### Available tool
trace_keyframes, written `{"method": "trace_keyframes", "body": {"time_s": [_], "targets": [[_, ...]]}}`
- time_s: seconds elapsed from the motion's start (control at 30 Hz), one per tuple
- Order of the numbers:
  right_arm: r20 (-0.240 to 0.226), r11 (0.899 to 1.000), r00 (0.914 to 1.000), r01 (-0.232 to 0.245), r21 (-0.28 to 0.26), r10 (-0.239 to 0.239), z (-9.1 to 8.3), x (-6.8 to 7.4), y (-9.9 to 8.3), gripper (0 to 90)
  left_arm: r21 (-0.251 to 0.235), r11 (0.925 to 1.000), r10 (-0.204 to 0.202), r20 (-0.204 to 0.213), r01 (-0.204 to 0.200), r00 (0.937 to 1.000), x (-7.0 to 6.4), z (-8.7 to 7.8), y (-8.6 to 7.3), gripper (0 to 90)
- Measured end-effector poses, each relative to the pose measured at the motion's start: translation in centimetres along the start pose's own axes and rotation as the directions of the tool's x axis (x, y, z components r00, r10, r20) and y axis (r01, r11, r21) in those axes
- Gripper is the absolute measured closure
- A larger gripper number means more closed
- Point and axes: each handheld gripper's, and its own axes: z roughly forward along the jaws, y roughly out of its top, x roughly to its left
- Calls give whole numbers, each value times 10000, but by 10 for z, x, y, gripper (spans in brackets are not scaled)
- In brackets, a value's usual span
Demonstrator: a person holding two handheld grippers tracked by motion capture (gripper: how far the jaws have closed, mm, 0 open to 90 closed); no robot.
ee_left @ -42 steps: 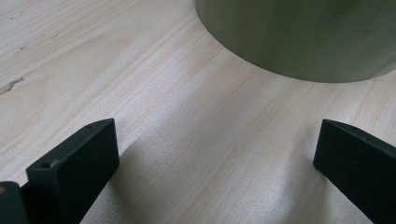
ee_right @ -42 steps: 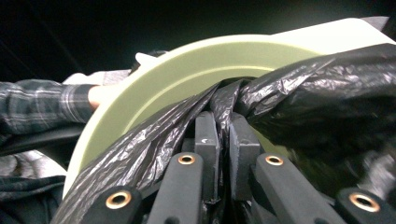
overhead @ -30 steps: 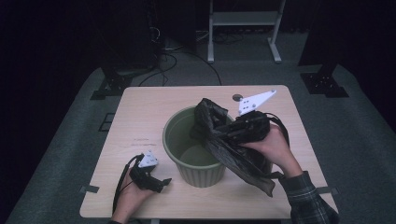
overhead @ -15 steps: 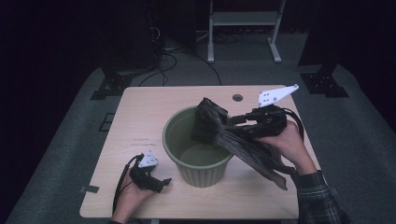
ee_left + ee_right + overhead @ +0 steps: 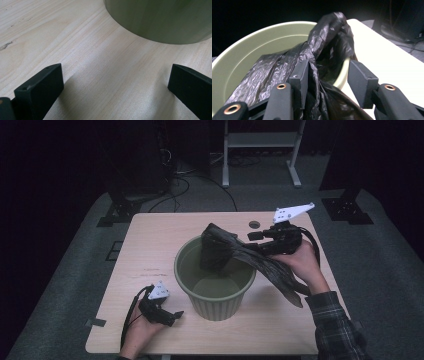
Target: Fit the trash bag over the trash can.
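Black plastic bag (image 5: 235, 255) drapes over the green bin's (image 5: 215, 290) rim, straight ahead of the right gripper (image 5: 327, 82), whose jaws stand parted with a fold of bag between them. Left gripper (image 5: 112, 82) rests on the bench (image 5: 150, 250), jaws wide apart, bin wall just ahead.
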Motion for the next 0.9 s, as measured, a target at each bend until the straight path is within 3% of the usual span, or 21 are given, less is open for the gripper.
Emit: {"method": "trace_keyframes", "body": {"time_s": [0.17,0.33,0.53,0.6,0.77,0.9], "targets": [[-68,9987,9996,269,427,-267,10,6,-1,502,-1,10000,3,-2,-3,10000,0,0,0,0],[5,9995,9995,308,71,-308,-9,15,-5,502,-10,10000,14,25,-14,10000,0,0,0,0],[18,9988,9988,491,17,-491,-25,25,-14,499,34,10000,5,79,-6,10000,2,-3,0,0],[5,9988,9988,495,-59,-495,-28,26,-17,499,-352,9994,-46,23,47,10000,4,-9,0,0],[-36,9989,9990,444,-135,-445,-31,24,-19,499,-837,9963,-151,473,190,9988,9,-27,8,0],[-63,9989,9991,419,-216,-421,-31,24,-19,498,-1405,9897,-177,779,286,9968,11,-42,17,0]]}}
